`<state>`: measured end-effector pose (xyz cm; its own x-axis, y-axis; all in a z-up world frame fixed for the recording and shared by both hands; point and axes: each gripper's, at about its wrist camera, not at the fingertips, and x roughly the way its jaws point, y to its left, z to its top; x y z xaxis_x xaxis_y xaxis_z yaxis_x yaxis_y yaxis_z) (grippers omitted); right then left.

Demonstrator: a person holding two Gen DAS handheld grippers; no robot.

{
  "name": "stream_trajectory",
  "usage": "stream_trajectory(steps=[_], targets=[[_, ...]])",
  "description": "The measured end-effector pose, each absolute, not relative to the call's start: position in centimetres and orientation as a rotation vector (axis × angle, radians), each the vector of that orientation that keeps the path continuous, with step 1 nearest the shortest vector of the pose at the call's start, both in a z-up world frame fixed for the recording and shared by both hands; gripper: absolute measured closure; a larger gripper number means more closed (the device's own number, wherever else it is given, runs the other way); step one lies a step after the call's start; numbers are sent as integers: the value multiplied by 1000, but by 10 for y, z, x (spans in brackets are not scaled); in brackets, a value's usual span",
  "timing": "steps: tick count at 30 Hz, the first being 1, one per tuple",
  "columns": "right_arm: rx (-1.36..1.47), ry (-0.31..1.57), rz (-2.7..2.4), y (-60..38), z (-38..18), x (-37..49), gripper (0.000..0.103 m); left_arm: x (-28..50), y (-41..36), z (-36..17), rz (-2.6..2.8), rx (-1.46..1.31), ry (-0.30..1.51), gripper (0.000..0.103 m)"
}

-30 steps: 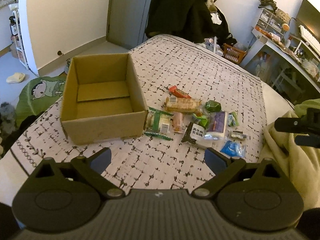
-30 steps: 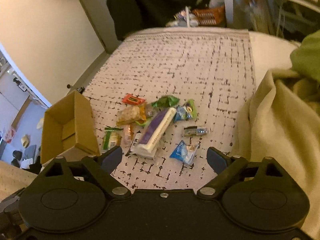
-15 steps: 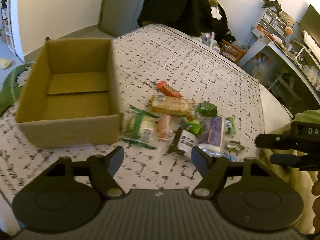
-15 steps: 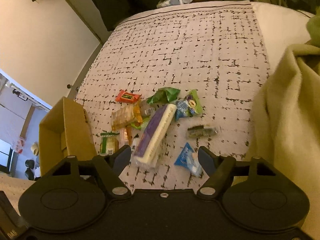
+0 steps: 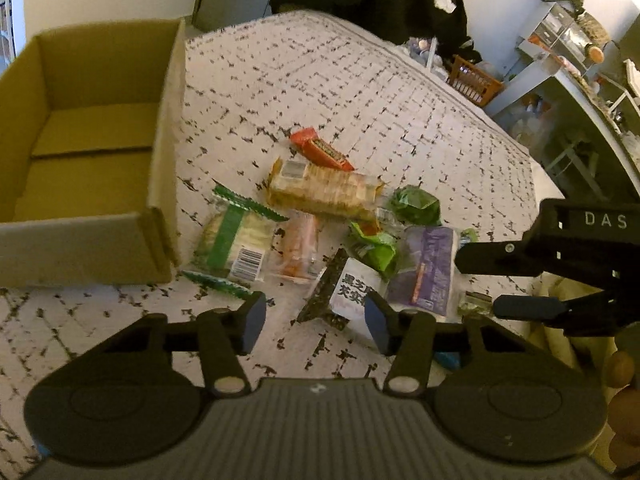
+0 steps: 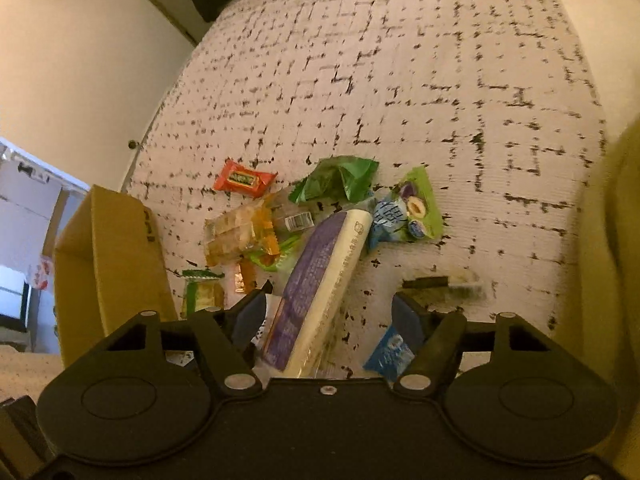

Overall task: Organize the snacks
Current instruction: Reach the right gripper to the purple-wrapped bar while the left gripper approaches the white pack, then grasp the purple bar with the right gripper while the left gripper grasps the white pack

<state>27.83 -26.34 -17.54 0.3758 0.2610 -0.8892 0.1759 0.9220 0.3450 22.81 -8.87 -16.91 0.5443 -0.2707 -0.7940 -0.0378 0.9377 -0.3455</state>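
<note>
Several snack packets lie in a pile on the patterned bedspread. An open, empty cardboard box stands to their left. My left gripper is open and empty, low over the black-and-white sesame packet. My right gripper is open and empty, straddling the near end of the long purple-and-white packet; it also shows in the left wrist view. A red candy bar, a cracker pack and a green-striped packet lie nearby.
A yellow-green blanket is bunched at the bed's right side. A blue packet and a small dark bar lie near my right gripper. Shelves and a desk stand beyond the bed.
Both grippers have moved forward and down toward the snack pile. Their jaws have narrowed somewhat but stay open. The snacks and box have not moved.
</note>
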Motion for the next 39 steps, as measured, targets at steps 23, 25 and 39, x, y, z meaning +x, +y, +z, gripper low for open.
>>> stream_trajectory(steps=[23,25,39], targets=[[479,1133,70,-290,-171,266,79,251,-125,-197,-178,-285,1064,23],[479,1125,57,-294,-170,264,79,251,-130,-198,-180,-275,1068,20],[443,1094,-8,-303,-168,261,79,256,-161,-206,-198,-176,1044,8]])
